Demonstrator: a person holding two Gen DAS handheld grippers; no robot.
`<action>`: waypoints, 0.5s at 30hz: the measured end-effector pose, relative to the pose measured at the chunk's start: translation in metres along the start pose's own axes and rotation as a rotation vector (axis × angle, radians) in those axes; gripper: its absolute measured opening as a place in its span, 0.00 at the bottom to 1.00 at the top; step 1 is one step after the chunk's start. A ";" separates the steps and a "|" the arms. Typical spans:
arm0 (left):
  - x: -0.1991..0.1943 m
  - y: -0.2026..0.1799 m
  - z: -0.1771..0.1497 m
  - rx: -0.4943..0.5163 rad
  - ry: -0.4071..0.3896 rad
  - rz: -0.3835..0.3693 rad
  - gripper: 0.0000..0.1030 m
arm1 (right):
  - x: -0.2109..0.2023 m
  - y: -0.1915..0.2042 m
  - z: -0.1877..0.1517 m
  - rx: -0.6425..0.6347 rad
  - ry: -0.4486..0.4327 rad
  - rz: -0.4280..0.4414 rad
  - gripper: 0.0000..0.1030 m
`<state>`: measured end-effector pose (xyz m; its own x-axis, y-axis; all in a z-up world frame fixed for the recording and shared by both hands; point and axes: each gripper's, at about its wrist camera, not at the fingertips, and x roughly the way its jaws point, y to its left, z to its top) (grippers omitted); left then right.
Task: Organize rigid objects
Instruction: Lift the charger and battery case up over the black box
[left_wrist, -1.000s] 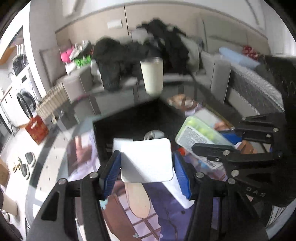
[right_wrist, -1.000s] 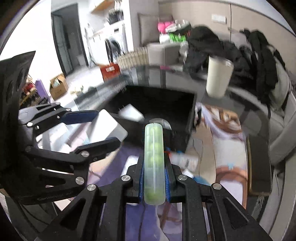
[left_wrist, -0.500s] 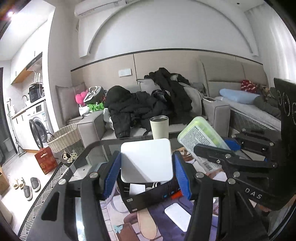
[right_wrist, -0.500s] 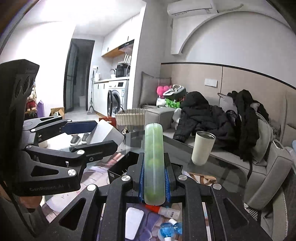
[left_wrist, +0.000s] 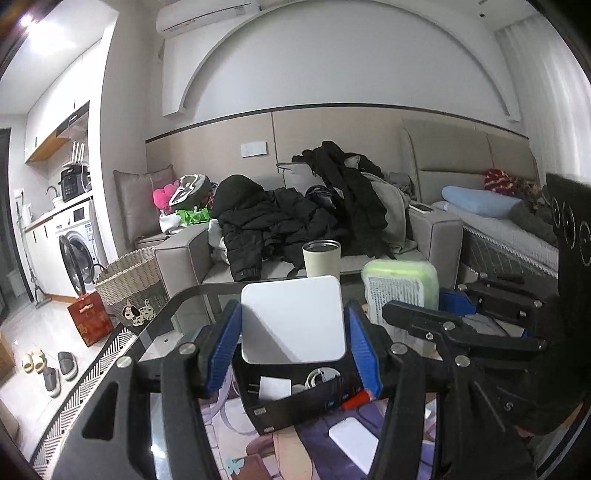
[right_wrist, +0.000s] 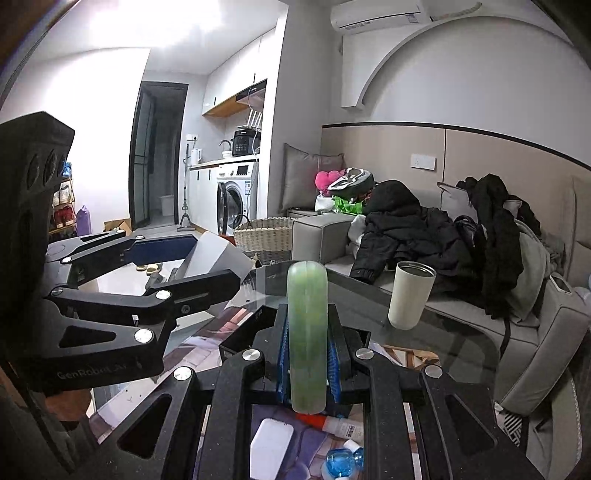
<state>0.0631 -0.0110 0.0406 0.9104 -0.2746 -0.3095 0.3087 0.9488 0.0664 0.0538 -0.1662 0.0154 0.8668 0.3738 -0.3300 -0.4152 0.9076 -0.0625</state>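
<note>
My left gripper (left_wrist: 293, 341) is shut on a flat white square box (left_wrist: 293, 319), held level above the open black storage box (left_wrist: 295, 398) on the glass table. My right gripper (right_wrist: 307, 356) is shut on a flat green plastic case (right_wrist: 307, 332), seen edge-on. In the left wrist view the green case (left_wrist: 400, 288) shows its white label, held up to the right of the white box. In the right wrist view the left gripper (right_wrist: 192, 266) and its white box (right_wrist: 218, 258) are at the left. The black box (right_wrist: 251, 332) lies below both.
A cream tumbler (left_wrist: 321, 260) stands at the table's far edge (right_wrist: 410, 301). A white flat device (right_wrist: 271, 439), a small tube (right_wrist: 340, 428) and a blue bottle (right_wrist: 341, 461) lie on the mat near me. A sofa with dark clothes (left_wrist: 295, 218) is behind.
Both grippers tilted up from looking down into the black box to a level view, lifting the white box and green case above it. In the last half second the green case turned more upright.
</note>
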 end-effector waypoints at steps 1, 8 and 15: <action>0.002 0.002 0.002 -0.007 -0.003 0.002 0.54 | 0.003 -0.001 0.002 0.007 0.000 0.000 0.17; 0.027 0.013 0.013 -0.041 -0.014 0.033 0.54 | 0.028 -0.010 0.016 0.037 -0.013 -0.023 0.17; 0.067 0.032 0.024 -0.095 -0.003 0.052 0.54 | 0.069 -0.019 0.029 0.063 -0.020 -0.030 0.17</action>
<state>0.1405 -0.0030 0.0448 0.9255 -0.2249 -0.3048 0.2337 0.9723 -0.0079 0.1292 -0.1525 0.0208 0.8843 0.3493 -0.3100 -0.3711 0.9285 -0.0124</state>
